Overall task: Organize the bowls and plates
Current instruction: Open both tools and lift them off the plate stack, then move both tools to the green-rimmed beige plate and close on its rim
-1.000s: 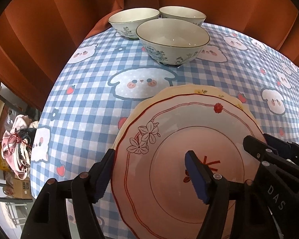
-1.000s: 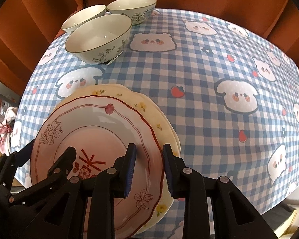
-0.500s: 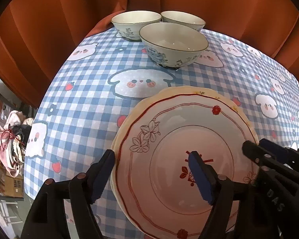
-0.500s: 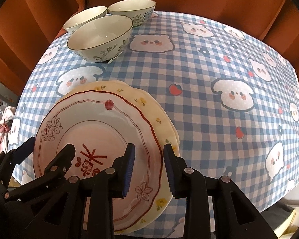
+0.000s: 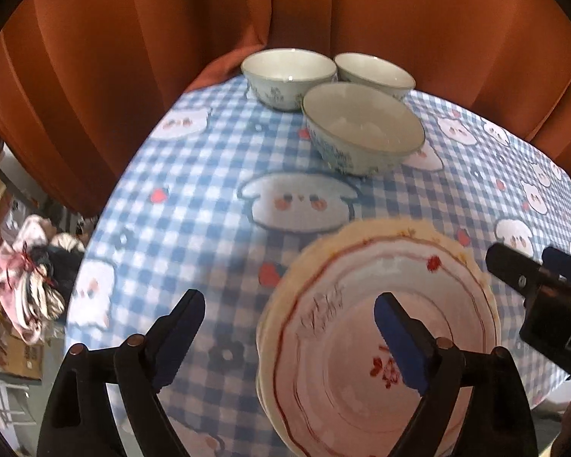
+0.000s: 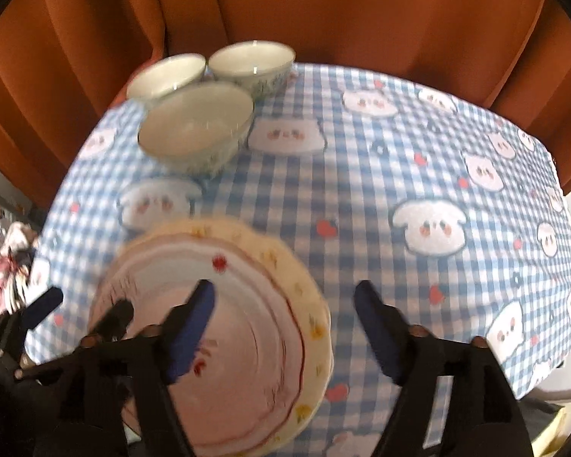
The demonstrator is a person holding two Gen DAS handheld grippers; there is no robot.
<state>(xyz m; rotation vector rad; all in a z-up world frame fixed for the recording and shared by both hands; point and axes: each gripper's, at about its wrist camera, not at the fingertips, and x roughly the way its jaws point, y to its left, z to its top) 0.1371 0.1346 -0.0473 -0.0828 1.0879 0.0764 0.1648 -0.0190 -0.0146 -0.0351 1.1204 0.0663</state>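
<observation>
the left tongs point(image 5: 289, 339) are being held above the desk point(image 5: 209, 205), their jaws opening wide with nothing pressed between them; one blue pad is hanging over the pink plate point(image 5: 361, 381), the other over bare checked cloth. the right tongs point(image 6: 285, 327) are opening too, spread across the plate's right rim without touching it. the pink plate is lying on top of a yellow-edged plate point(image 6: 312, 327) near the front of the desk. three bowls point(image 5: 361, 133) are standing together at the far edge, by the orange curtain point(image 5: 399, 19).
</observation>
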